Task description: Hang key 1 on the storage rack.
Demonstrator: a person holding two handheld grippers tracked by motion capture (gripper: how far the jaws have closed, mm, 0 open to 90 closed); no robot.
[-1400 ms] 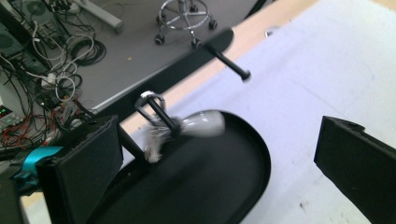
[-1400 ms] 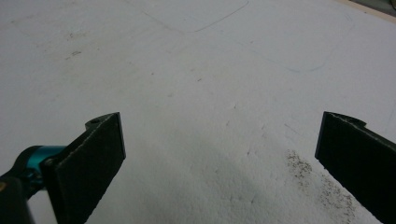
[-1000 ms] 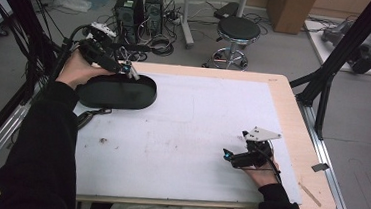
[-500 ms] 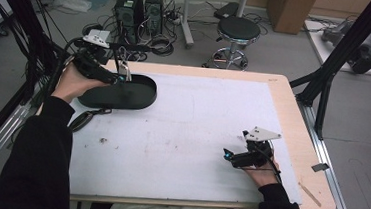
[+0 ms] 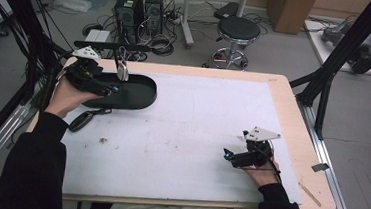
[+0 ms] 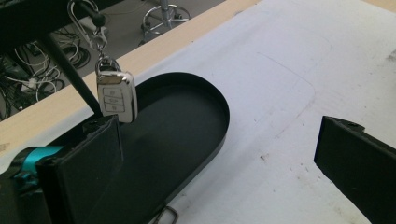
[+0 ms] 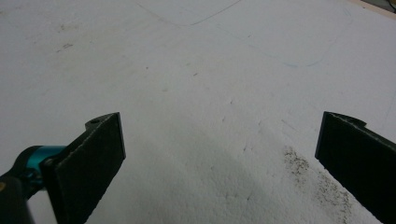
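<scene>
the right tool (image 5: 242,156) rests low on the near right of the worktop (image 5: 196,135), jaws spread wide with nothing between them, as its own gripper view shows bare white sheet; i judge it is parked there to keep out of the way while the other hand works; the person's right hand (image 5: 261,173) holds it from behind; farther off, at the far left, the left tool (image 5: 105,87) reaches over the black oval tray (image 5: 141,93), its jaws also wide apart and holding nothing; just beyond its left jaw the car key fob (image 6: 116,95) hangs upright from a carabiner (image 6: 84,18) clipped to a black bar (image 5: 113,45) above the tray; the fob dangles free over the tray's far part, close to the jaw but whether it touches i cannot tell; hanging there, it seems placed so the tool can come at it from the side and the tray can catch it; a dark strap-like thing (image 5: 84,119) lies on the sheet just beside the tray's near rim; compared with half a second ago, the left hand (image 5: 66,97) has drawn a little nearer the tray's left end and the bar with the fob now stands clear above the tool; the right tool has not moved.
</scene>
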